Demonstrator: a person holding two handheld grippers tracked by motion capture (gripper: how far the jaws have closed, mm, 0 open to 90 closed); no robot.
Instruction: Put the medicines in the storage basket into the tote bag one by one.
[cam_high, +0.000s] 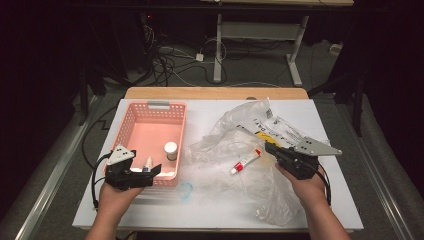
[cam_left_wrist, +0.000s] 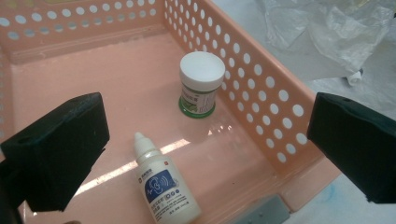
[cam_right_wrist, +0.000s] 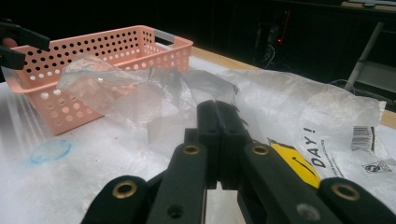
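A pink perforated basket (cam_high: 150, 106) stands at the left of the white table. On its floor are a white-lidded jar (cam_left_wrist: 201, 84), upright, and a small white dropper bottle (cam_left_wrist: 163, 186) with a blue label, lying flat. My left gripper (cam_high: 150, 175) hovers over the basket's near corner, open, with nothing between its jaws and the bottle below them. At the right, my right gripper (cam_high: 267, 146) is shut on a fold of the clear plastic bag (cam_high: 235, 130), which rises in a peak at the tips (cam_right_wrist: 218, 109). A red-and-white tube (cam_high: 246, 161) lies in the bag.
The crumpled bag (cam_right_wrist: 289, 102) spreads over the table's middle and right, with printed yellow and black markings. A faint blue ring mark (cam_high: 185, 190) sits on the table near the basket's front corner. Beyond the table's far edge are cables and desk legs on the floor.
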